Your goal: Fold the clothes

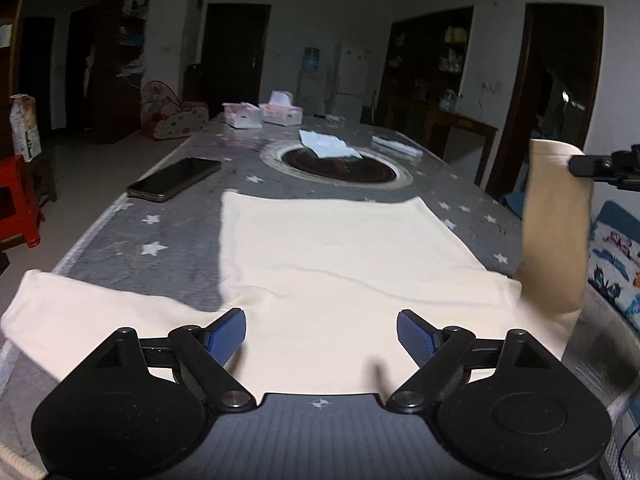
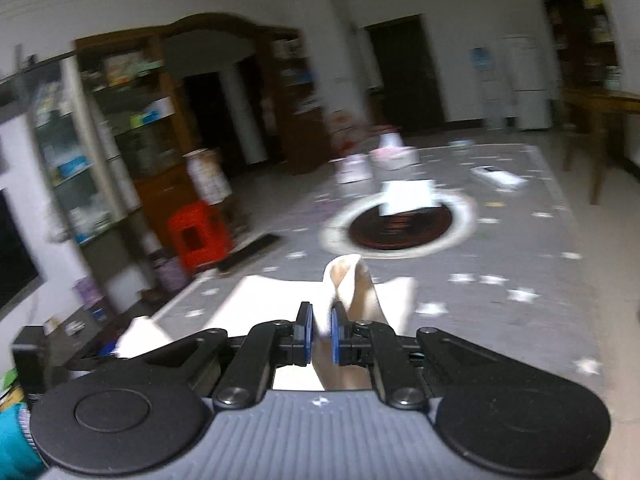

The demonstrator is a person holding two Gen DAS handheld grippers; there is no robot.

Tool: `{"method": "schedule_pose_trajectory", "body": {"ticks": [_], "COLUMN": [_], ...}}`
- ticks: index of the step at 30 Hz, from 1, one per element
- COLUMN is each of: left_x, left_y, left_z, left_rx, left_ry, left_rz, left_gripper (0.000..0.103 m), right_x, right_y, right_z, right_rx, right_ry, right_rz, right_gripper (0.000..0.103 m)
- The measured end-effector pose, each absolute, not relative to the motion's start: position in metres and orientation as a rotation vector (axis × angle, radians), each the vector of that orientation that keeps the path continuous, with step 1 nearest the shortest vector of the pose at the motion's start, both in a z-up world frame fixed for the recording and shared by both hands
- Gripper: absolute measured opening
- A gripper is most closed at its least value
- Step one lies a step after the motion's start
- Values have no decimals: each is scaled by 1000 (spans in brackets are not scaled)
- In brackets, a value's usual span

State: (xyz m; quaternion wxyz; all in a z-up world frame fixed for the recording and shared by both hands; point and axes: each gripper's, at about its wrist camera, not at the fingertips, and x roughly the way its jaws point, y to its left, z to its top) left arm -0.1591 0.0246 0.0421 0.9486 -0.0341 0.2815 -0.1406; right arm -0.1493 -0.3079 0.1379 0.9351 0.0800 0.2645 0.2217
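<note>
A cream long-sleeved garment (image 1: 340,256) lies flat on the grey star-patterned tablecloth (image 1: 168,232), one sleeve (image 1: 80,316) stretched out to the left. My left gripper (image 1: 321,334) hovers just above the garment's near edge, jaws wide apart, nothing between its blue pads (image 1: 224,338). At the right edge of the left wrist view the other sleeve (image 1: 556,232) hangs lifted in the air, pinched at its top by my right gripper (image 1: 576,166). In the right wrist view my right gripper (image 2: 322,334) is shut on that cream sleeve (image 2: 352,284), which bunches up between and beyond the pads.
A dark phone (image 1: 174,180) lies on the table at the left. A round dark hotplate (image 1: 340,164) with white paper (image 1: 328,146) on it sits mid-table. Tissue boxes (image 1: 280,114) stand at the far end. A red stool (image 1: 18,200) is on the floor at the left.
</note>
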Motion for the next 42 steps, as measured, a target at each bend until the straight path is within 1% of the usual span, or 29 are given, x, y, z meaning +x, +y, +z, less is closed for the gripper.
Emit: {"method": "schedule_pose_trajectory", "body": {"ticks": [7,15,16,17,18,21,22,23,26,28,31,33,34,36,39,42], "left_x": [-169,-175,-175,-176,-175,-174,-174,-173,-172,-171,-170,-168,-166,-163,-157,-151], "left_y": [51,66,66,65,65,61,60,58,49,42,31,23,20,15,9,7], "left_z": [40,39,39,39,39,42,43,43,46,47,49,49,48,47,41,33], "left_rx": [-116,-144,-145,-145,-145,-136,-133,-131,-122,-116,-105,-95,-90,-84,-78,-71], "left_ry": [563,563,563,563,562,559,558,558,553,543,527,520,521,527,549,582], "left_rz": [-241,-220,-221,-222,-224,-232,-236,-241,-265,-290,-329,-353,-362,-376,-394,-388], "left_gripper": [86,86,86,87,87,89,89,90,90,90,88,82,80,70,62,60], "right_x": [-121,-107,-107,-106,-106,-106,-108,-109,-114,-123,-134,-140,-142,-147,-148,-149], "right_y": [-224,-156,-152,-150,-150,-152,-157,-162,-178,-196,-222,-236,-242,-254,-264,-267], "right_z": [135,100,95,92,91,87,88,89,87,80,67,58,54,45,32,30], "right_rx": [95,36,37,39,39,40,35,30,0,-18,-2,15,26,47,59,54], "right_ry": [595,695,704,710,711,712,709,705,703,715,744,757,763,777,798,793], "right_rz": [637,744,752,757,760,768,761,755,725,685,638,608,598,576,544,543], "right_gripper": [8,8,10,14,17,19,25,35,47,53,55,56,56,56,56,57]}}
